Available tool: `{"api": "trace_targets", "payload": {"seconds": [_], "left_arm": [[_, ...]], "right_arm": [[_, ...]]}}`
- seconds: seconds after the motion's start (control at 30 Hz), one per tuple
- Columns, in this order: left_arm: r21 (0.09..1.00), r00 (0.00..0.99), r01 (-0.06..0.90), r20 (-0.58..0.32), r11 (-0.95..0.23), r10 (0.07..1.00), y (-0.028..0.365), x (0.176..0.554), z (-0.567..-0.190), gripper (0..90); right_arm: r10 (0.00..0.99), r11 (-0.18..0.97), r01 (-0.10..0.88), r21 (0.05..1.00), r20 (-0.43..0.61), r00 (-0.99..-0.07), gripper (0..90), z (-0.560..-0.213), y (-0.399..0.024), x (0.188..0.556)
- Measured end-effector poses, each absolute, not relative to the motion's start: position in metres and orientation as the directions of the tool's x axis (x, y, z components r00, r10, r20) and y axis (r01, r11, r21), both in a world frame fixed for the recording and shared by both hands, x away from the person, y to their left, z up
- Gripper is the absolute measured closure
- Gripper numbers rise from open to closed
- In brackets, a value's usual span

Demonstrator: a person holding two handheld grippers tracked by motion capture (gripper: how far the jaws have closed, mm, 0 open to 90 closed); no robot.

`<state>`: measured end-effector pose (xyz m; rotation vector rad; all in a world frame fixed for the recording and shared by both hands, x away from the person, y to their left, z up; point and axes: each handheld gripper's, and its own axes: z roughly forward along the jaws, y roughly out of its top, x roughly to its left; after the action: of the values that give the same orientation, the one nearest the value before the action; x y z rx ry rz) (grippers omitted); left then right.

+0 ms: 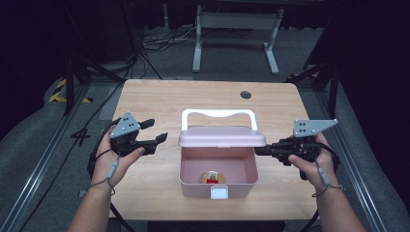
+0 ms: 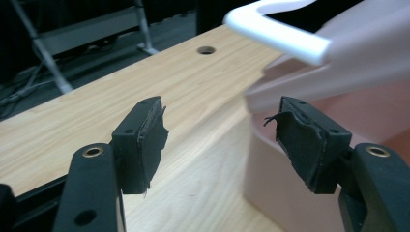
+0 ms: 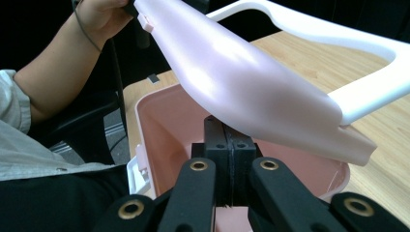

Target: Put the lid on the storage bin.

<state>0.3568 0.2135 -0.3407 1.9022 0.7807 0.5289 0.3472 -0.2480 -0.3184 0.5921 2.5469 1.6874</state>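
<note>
pink plastic box (image 1: 217,169) standing at the middle of the worktop (image 1: 159,96), its hinged lid (image 1: 222,137) raised partway, white handle (image 1: 218,115) on top. right gripper (image 1: 263,150) at the lid's right edge, fingers pressed together under it with nothing pinched between them; left gripper (image 1: 157,137) just beside the box's left side, fingers (image 2: 142,140) spread and empty. a small round item (image 1: 213,178) lies inside. the box looks light, rigid, thin-walled and smooth, so likely slippery; the lid's rim or the handle seem the best holds.

Black hand-held gripper (image 1: 153,137) with brass-ringed screws, grey three-cornered plate (dotted, seemingly), trailing cable; grey sleeve (image 3: 14,108).
</note>
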Motion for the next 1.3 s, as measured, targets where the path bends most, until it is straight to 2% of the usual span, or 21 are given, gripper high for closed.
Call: {"api": "trace_targets", "payload": {"seconds": [0.17, 0.63, 1.3], "left_arm": [[0.901, 0.667, 0.285, 0.058, -0.326, 0.743, 0.220, 0.361, -0.344, 36.0], [0.913, 0.655, 0.288, 0.032, -0.289, 0.755, 0.227, 0.364, -0.347, 36.5], [0.910, 0.645, 0.299, 0.028, -0.286, 0.764, 0.229, 0.365, -0.349, 36.7]], "right_arm": [[0.317, 0.358, 0.301, 0.884, 0.189, -0.929, 90.0, -0.319, -0.248, 0.346], [0.309, 0.434, 0.347, 0.832, 0.225, -0.924, 90.0, -0.318, -0.249, 0.344], [0.302, 0.548, 0.363, 0.754, 0.227, -0.926, 90.0, -0.318, -0.246, 0.339]]}}
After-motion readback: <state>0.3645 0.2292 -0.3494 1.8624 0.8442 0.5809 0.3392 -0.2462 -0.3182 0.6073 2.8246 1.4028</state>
